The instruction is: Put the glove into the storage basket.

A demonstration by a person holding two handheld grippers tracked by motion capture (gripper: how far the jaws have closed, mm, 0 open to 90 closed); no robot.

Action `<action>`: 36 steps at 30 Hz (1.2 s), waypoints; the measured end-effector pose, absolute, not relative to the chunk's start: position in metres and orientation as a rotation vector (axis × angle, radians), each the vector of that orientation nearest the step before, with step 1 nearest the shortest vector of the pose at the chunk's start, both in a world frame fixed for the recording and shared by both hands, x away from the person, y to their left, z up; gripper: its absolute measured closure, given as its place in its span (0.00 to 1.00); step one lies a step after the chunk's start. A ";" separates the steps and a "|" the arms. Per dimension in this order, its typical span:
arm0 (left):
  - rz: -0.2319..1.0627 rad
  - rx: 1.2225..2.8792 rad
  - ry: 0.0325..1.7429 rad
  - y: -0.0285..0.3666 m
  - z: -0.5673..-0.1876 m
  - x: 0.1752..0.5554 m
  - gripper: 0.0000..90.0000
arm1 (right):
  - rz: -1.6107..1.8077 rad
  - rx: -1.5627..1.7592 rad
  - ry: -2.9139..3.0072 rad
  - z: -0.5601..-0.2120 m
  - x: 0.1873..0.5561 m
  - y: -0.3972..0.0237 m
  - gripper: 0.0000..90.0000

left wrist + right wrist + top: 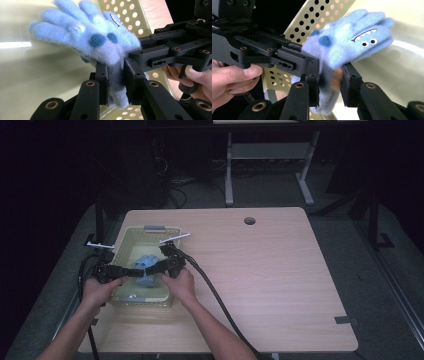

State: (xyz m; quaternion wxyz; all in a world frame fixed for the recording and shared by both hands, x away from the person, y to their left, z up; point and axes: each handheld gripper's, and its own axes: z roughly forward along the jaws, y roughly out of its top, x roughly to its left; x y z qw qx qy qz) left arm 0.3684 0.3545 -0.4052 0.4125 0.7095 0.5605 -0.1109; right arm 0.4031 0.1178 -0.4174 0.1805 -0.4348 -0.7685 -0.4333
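The glove (352,45) between my black fingers (313,82) is fuzzy sky blue, dotted with darker blue spots — and it wears a monster face of white eyes and a jagged white-toothed grin, with an orange-brown patch near the cuff. The basket (131,236) is pale yellow-green, its wall pierced with round holes. My desk (270,270) is light wood grain.

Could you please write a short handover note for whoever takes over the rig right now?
Left gripper: shut on the cuff end of the blue fuzzy glove.
Right gripper: also shut on the glove, close beside the left one.
The glove hangs between both grippers over the yellow-green perforated basket at the table's left side, fingers spread, monster face showing.
Done: glove gripped by both grippers.
Left: probably lift it out or lay it down; the goal cannot be told.
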 end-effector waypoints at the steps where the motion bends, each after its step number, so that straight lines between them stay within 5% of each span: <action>1: -0.277 1.784 1.412 0.354 -0.405 0.368 0.83 | -1.223 -1.228 -2.172 -0.417 0.403 0.118 0.79; 18: -0.239 1.819 1.437 0.353 -0.407 0.369 0.83 | -1.194 -1.221 -2.261 -0.409 0.403 0.110 0.78; 26: -0.156 2.057 1.491 0.336 -0.409 0.376 0.83 | -1.218 -1.215 -2.271 -0.403 0.402 0.103 0.77; 36: -0.130 2.213 1.534 0.330 -0.413 0.379 0.66 | -1.269 -1.212 -2.259 -0.393 0.398 0.092 0.77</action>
